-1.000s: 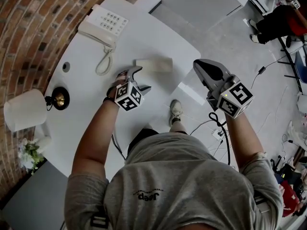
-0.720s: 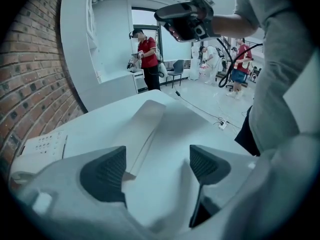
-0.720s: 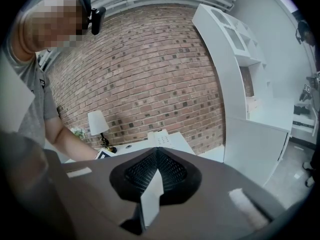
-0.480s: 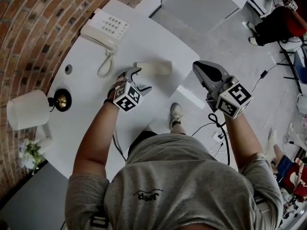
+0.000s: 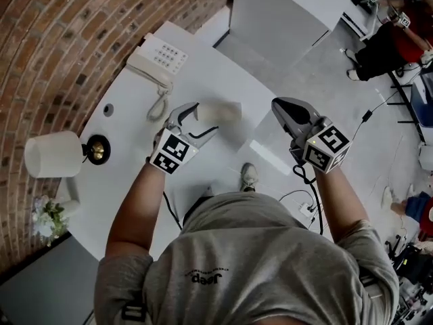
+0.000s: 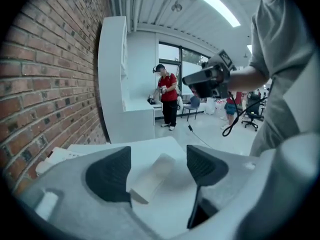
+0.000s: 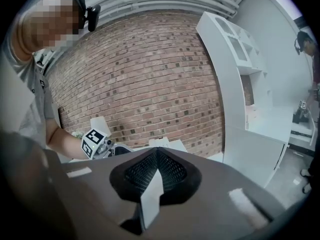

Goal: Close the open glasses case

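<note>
The beige glasses case lies flat on the white table near its right edge, and its lid looks down. My left gripper hangs above the table just short of the case, apart from it. Its jaws are closing with only air between them. In the left gripper view the case lies on the table beyond the dark pads. My right gripper is held out past the table's right edge, over the floor. Its pads are pressed together on nothing.
A white corded phone sits at the table's far side. A white lamp shade with a brass base and flowers stand at the left by the brick wall. A white cabinet stands beyond the table. A person in red is far right.
My left gripper has risen off the table and tilted, ending higher beside the case. The right gripper has lifted slightly. The case has not moved.
</note>
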Available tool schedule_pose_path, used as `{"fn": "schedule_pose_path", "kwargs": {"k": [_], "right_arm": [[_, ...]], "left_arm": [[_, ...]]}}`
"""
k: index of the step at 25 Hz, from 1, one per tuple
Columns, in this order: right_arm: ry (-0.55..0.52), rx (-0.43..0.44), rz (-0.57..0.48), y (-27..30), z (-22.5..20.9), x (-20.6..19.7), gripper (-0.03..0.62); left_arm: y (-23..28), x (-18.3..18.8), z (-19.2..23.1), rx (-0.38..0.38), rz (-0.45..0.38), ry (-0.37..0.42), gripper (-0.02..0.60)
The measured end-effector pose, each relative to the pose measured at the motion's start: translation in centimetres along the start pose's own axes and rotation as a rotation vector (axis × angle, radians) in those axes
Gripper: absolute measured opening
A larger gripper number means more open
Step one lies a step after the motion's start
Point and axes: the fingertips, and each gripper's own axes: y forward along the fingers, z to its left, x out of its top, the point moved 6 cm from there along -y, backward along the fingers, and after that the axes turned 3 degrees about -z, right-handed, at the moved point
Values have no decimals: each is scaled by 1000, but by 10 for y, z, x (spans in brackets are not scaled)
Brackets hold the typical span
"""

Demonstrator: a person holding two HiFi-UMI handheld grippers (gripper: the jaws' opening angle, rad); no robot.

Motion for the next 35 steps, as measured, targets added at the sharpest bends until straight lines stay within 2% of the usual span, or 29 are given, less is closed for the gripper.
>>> {"fn": "schedule_pose_path", "kwargs": {"k": [5,12,20,23,26,35], "right_arm": [[-14,-3,-24,-14,4,17,9],[-36,15,-60,-28,9,40,9],[-49,11,-108,-49,21,64,9],[-65,5,-110,-54,25,71,9],[-73,3,-114,-59,28,74,9],[-71,16,-122,-56,30,77,9]], "left_arm": [[-32,48,-4,42,-134,-49,325],[-71,114,-12,79,-322,-139,208],[-111,160,-27,113,-485,-263,79],[-120,168,-28,137,-511,-309,3],[-126,171,-30,142,-511,-342,-2],[-135,174,-29,161,-518,-347,-2]]}}
